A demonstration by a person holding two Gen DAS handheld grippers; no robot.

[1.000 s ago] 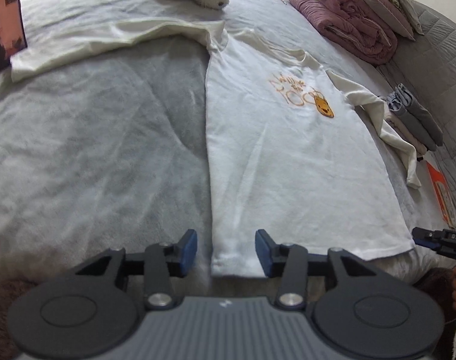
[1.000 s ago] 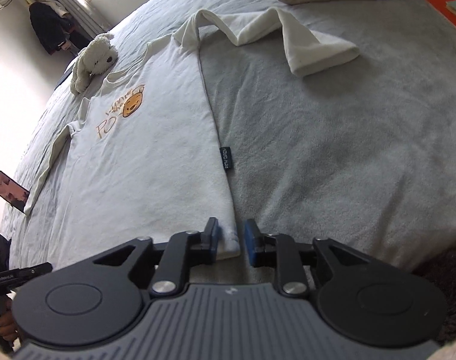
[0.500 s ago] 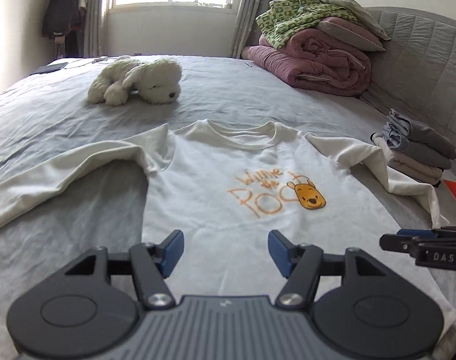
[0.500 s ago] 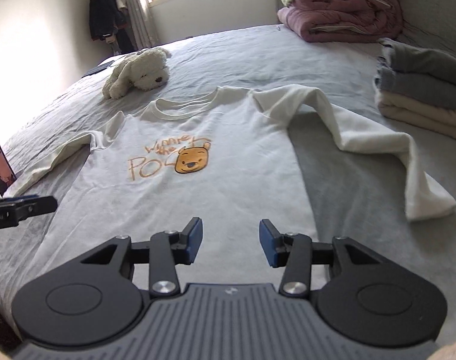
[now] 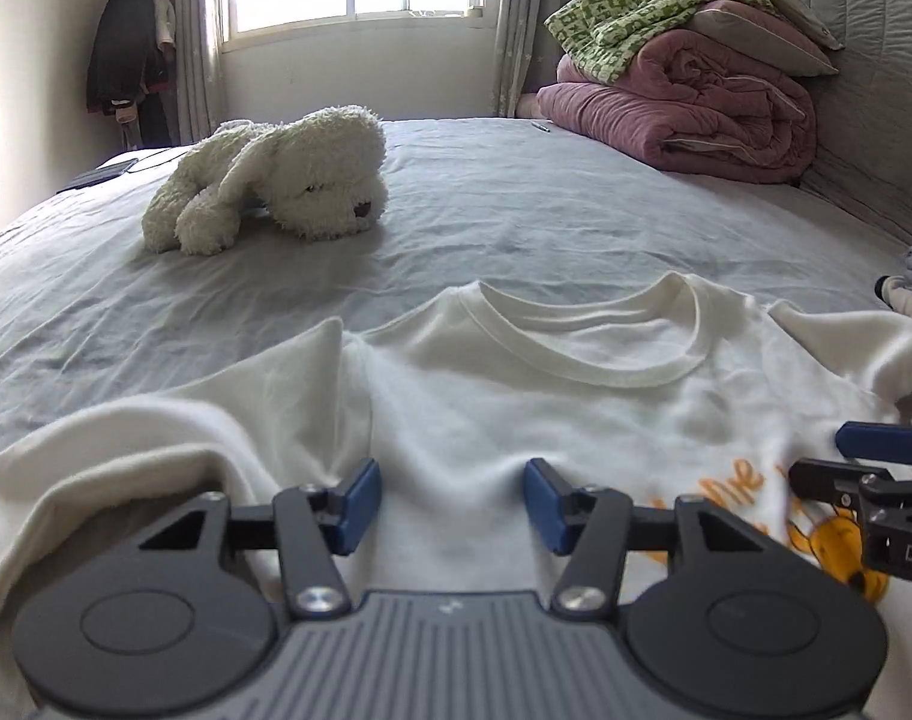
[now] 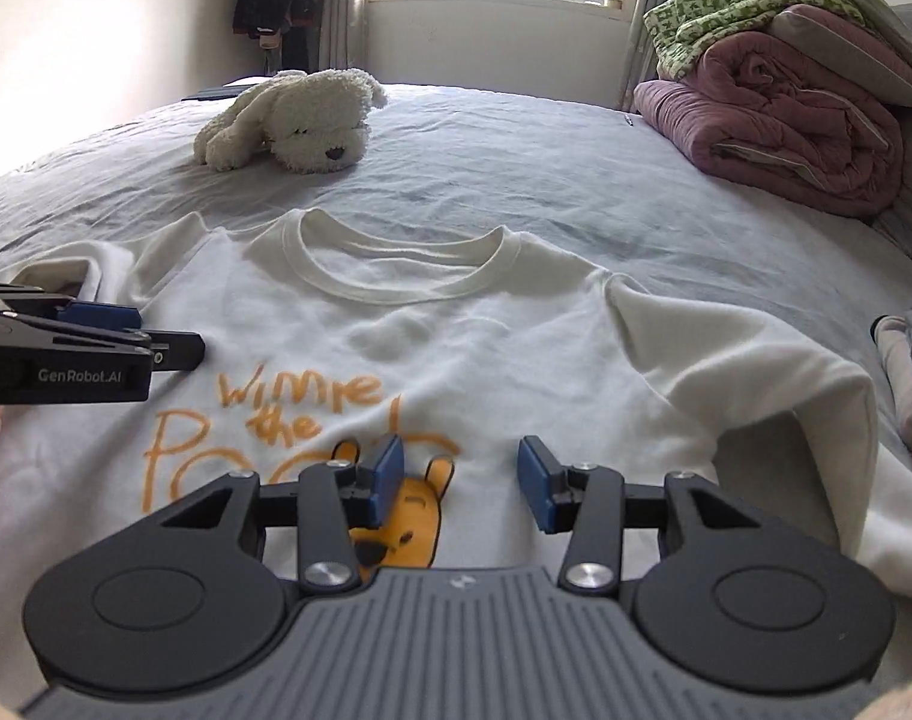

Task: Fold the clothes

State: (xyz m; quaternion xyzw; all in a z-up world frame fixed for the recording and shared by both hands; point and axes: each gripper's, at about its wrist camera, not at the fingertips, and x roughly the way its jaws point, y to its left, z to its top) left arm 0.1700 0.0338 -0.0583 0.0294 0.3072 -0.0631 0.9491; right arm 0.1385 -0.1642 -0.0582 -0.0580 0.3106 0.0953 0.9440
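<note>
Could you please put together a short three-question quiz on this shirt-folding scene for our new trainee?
1. True or false: the left gripper is shut on the white shirt.
2. Which lies beyond the shirt's collar on the bed? A) the plush dog B) a laptop C) a shoe
3. Fill in: the right gripper hovers, open, over the orange ____ print.

Key: 1 false, both grippers are open and hold nothing; 2 A; 3 bear.
</note>
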